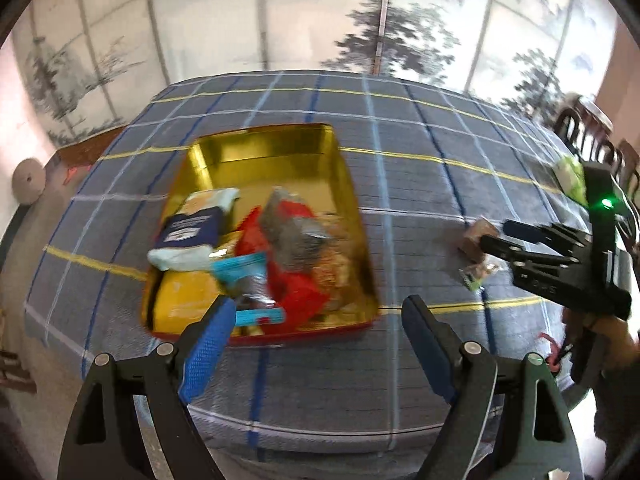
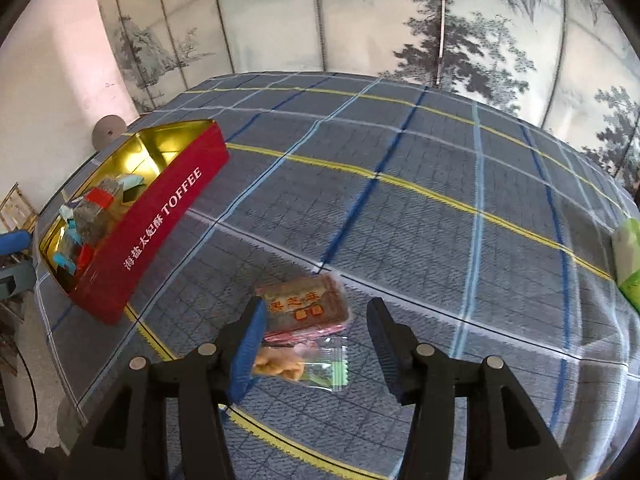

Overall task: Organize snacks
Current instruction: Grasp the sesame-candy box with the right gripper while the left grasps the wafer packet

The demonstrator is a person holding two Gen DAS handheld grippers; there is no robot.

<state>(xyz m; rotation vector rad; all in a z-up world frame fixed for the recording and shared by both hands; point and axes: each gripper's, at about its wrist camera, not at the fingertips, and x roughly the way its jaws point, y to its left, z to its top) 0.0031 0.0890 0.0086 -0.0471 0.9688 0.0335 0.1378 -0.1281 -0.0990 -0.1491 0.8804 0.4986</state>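
Blue plaid tablecloth [image 2: 400, 208] before painted screen [image 2: 360, 20]

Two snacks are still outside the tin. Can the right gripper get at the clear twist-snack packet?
Probably yes. The right gripper is open just above the clear packet, with nothing covering it; only the brown sesame bar lies against its far edge.

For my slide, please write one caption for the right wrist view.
Open right gripper above two wrapped snacks on the checked tablecloth, beside the red TOFFEE tin.
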